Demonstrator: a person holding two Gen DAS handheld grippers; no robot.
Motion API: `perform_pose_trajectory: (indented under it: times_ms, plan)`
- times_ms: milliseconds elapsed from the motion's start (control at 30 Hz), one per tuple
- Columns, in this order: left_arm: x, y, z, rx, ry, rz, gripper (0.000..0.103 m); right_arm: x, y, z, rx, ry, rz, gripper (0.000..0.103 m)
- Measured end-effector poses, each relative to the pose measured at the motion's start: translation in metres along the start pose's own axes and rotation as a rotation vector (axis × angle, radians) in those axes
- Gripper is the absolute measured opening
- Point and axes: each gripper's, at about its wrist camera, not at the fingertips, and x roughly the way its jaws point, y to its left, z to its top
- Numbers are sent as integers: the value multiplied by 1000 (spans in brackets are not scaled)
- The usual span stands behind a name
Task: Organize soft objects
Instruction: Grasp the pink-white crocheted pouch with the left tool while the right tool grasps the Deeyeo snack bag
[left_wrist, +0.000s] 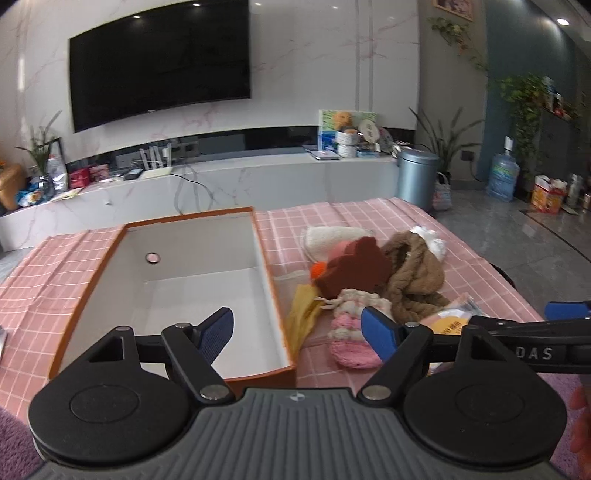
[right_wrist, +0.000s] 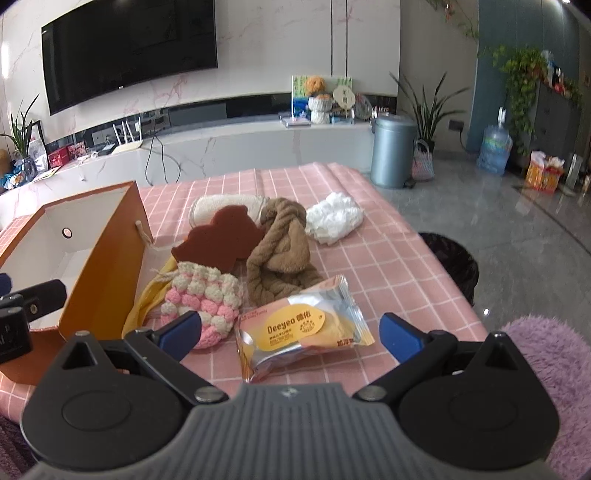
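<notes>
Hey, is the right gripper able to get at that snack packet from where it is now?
Probably yes. The right gripper has its jaws open, and the snack packet lies flat on the tablecloth between them with nothing on top.

Your table wears a pink checked cloth (right_wrist: 369, 258). On it, the open orange box (right_wrist: 99, 254) sits left; right of it lie the crocheted pouch (right_wrist: 207, 295), brown sponge (right_wrist: 221, 240), twisted brown towel (right_wrist: 280, 254), white cloth (right_wrist: 332, 218) and, nearest, a snack packet (right_wrist: 303, 332).

Your left tongs (left_wrist: 299, 330) hung with both blue fingers (left_wrist: 218, 330) spread wide and nothing between them. Your right tongs (right_wrist: 291, 332) were likewise spread apart and gripped nothing, level with the left ones and just to their right.
</notes>
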Motion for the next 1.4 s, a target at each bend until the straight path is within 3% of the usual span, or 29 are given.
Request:
perform_pose_trajectory:
  times_ms: [133, 233, 333, 500, 567, 700, 833, 933, 1067, 1300, 1400]
  plan:
    - [13, -4, 11, 4, 65, -84, 77, 13, -7, 1, 28, 48, 29, 89]
    - [27, -5, 19, 7, 126, -147, 70, 26, -15, 2, 74, 91, 57, 89]
    - [47, -7, 29, -3, 202, -201, 70, 43, -24, 3, 134, 138, 75, 84]
    - [91, -14, 46, -27, 388, -221, 70, 78, -44, 1, 301, 239, 97, 84]
    - [107, -18, 51, -22, 426, -188, 70, 91, -50, -1, 348, 275, 111, 84]
    - [137, -25, 57, 9, 459, -116, 77, 112, -56, -5, 409, 318, 121, 84]
    - [155, -34, 60, 101, 458, -54, 81, 130, -59, -7, 449, 348, 142, 84]
    - [164, -40, 60, 141, 483, -84, 81, 138, -59, -8, 472, 344, 150, 83]
    - [176, -48, 56, 193, 492, -71, 80, 143, -56, -5, 440, 319, 136, 68]
    - [199, -48, 45, 152, 541, -81, 86, 143, -52, -2, 376, 277, 125, 53]
    - [203, -45, 43, 106, 543, -97, 83, 136, -54, 0, 371, 235, 125, 43]
